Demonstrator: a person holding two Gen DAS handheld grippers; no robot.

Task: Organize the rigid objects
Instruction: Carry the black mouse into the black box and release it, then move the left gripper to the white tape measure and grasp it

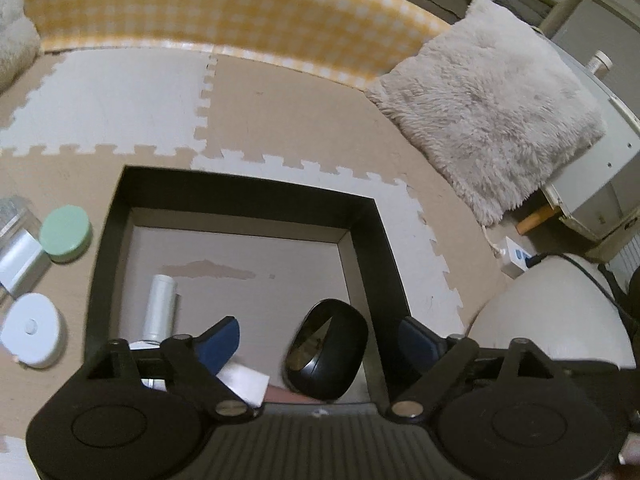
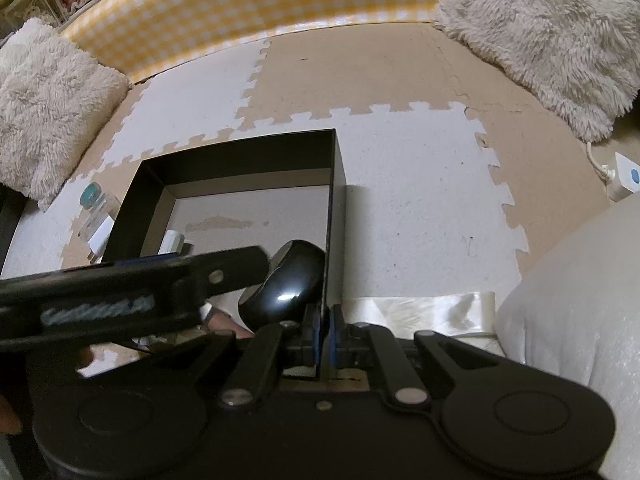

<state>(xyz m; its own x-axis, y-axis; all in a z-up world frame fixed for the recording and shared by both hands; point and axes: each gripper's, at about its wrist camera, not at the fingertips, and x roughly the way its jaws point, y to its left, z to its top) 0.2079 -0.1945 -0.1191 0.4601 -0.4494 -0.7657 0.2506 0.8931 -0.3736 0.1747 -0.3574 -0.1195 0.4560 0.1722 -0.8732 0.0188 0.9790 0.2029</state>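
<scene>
Black cardboard walls frame everything here, so the box (image 1: pixel 374 248) serves as the landmark. From the left wrist view, the left claw (image 1: pixel 320 340) stands wide, its blue pads well apart and pressing on nothing; the black computer mouse (image 1: pixel 326 350) sits between them inside the box, against its right wall and near the front. A white tube (image 1: pixel 159 306) lies inside along the left wall, partly under the left pad, with a white card-like piece (image 1: pixel 244 384) at the front that I cannot identify. Outside the left wall wait a green round tin (image 1: pixel 66 233), a white round case (image 1: pixel 34 330) and a clear block (image 1: pixel 18 216), all on the foam floor mat (image 1: pixel 280 112).

From the right wrist view, the right claw (image 2: pixel 325 328) is pinched narrow on the box's right wall, steadying it; the mouse rests just inside that wall, and the other tool's arm crosses over the front of the box.

Likely trouble: as the open claw withdraws, a pad could catch the mouse or tube and drag it out, or knock the thin wall. If the right claw's pinch slips or twists, the light box may tilt or skid, spilling what is already sorted
</scene>
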